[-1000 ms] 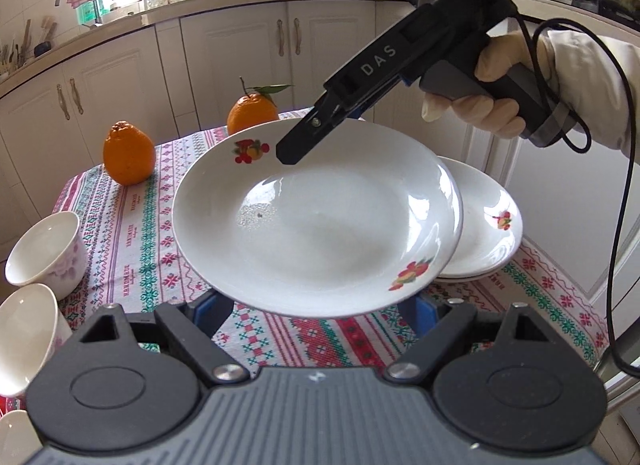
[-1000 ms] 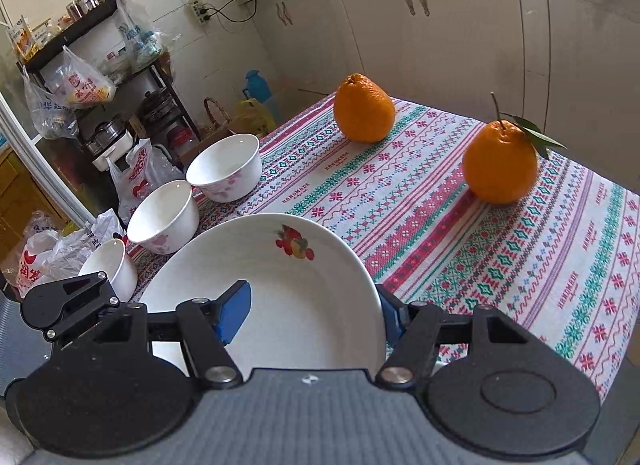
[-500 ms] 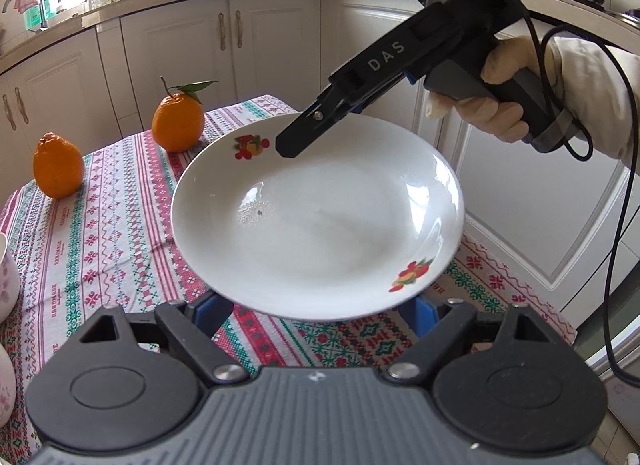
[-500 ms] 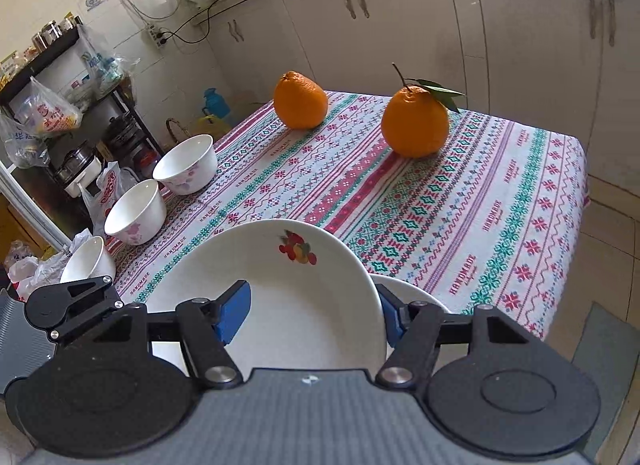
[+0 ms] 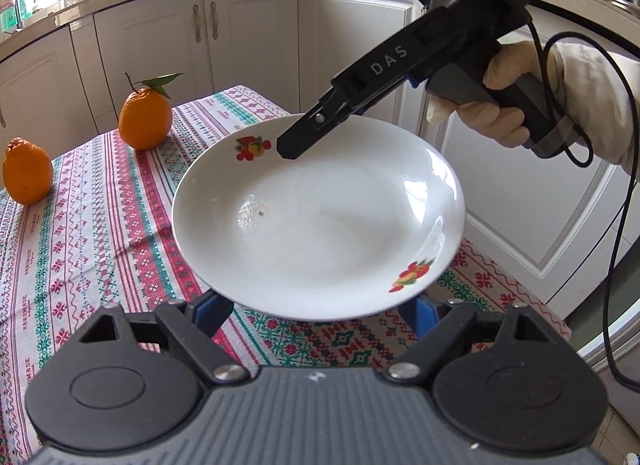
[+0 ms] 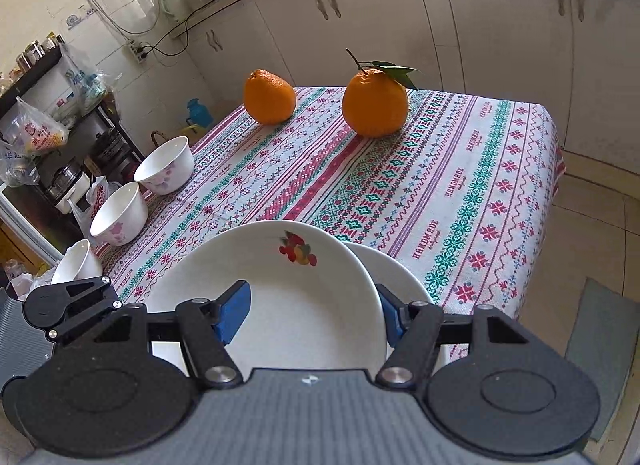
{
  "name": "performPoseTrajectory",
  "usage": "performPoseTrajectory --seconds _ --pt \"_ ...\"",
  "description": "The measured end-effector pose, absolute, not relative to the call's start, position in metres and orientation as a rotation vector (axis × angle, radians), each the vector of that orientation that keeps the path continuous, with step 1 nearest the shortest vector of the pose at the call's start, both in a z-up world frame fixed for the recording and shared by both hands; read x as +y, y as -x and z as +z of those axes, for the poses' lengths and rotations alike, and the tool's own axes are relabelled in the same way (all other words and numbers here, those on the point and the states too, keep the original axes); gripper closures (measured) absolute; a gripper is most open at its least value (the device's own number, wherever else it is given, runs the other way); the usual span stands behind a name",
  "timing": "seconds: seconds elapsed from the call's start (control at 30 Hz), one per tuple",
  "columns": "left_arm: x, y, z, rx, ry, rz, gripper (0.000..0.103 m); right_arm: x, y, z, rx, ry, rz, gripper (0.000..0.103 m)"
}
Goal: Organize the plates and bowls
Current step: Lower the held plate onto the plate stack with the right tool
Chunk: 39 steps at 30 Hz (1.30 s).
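Observation:
A white plate (image 5: 320, 221) with fruit prints hangs level above the table's right end. My right gripper (image 6: 312, 305) is shut on its rim: one blue pad (image 6: 236, 309) lies on the inside and the other under the edge. In the left wrist view it reaches in from the upper right. My left gripper (image 5: 314, 305) has both pads spread wide beneath the plate's near edge, their tips hidden, so its grip is unclear. A second white plate (image 6: 400, 277) lies on the cloth directly below the held one. Three white bowls (image 6: 166, 165) (image 6: 120, 211) (image 6: 76, 265) stand along the table's left edge.
Two oranges (image 6: 270, 97) (image 6: 376, 105) sit at the far end of the patterned tablecloth (image 6: 460, 193). White cabinets (image 5: 248, 33) run behind and to the right of the table. A gloved hand (image 5: 496, 105) with a trailing black cable holds the right gripper. The table edge drops to the floor on the right.
Both grippers carried the plate rightward and slightly down, until it covered the second plate. The bowls slid out of the left wrist view. Neither gripper's opening changed.

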State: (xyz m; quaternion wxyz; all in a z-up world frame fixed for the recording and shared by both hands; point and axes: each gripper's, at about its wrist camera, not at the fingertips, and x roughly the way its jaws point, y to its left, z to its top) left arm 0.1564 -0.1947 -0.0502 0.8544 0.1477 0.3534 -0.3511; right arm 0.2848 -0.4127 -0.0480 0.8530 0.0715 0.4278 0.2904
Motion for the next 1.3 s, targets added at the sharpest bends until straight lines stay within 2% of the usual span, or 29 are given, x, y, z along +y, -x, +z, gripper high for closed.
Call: performPoseTrajectory --seconds 1.3 --pt "-0.202 -0.171 -0.057 0.767 -0.322 -0.797 0.010 -0.442 -0.266 -0.062 0.914 -0.195 0.532 0.031"
